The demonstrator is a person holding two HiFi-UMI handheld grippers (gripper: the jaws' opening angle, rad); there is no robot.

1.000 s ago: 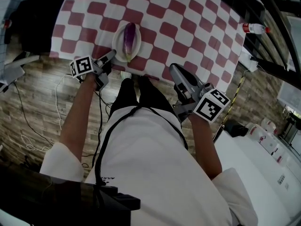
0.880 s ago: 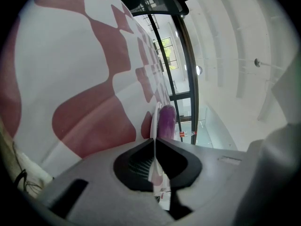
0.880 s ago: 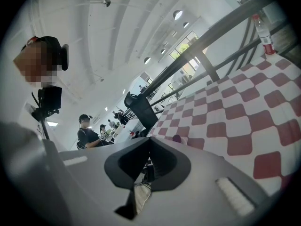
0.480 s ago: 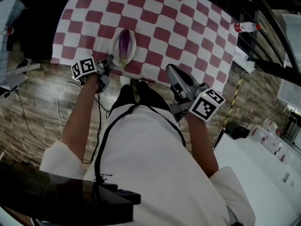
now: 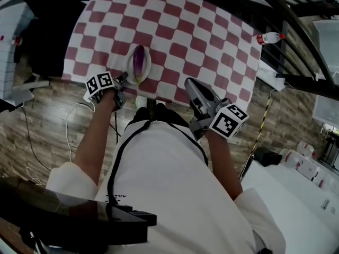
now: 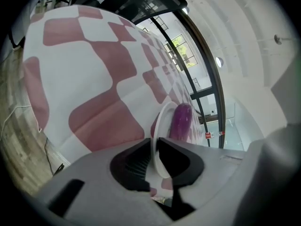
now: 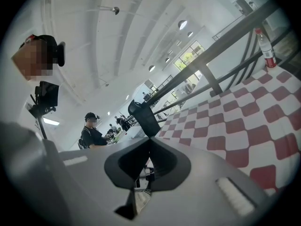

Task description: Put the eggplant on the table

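Left claw (image 5: 121, 81) slants down at the plate's (image 6: 159, 121) 7 o'clock, jaws just eased narrowly apart with its thin white rim between them. Right claw (image 7: 149, 139), pinched shut and empty, hovers at 4 o'clock. The glossy purple eggplant (image 5: 139, 58) lies on the round plate, on the desk's (image 5: 222, 62) red-checked cloth (image 5: 175, 25)

Daylight comes in from the tall windows (image 6: 181, 46) at the far end of the hall, and the ceiling lamps (image 7: 182, 24) burn out to white spots above me. My head view is dimmer and flatter, and the checked worktop (image 5: 175, 41) is evenly lit under it with only faint shadows. Both my gripper views bulge hard toward the rim and fade into a black ring, so the straight beams (image 7: 221, 48) bow. Whatever sits nearest each lens is soft, while the far background stays fairly sharp.
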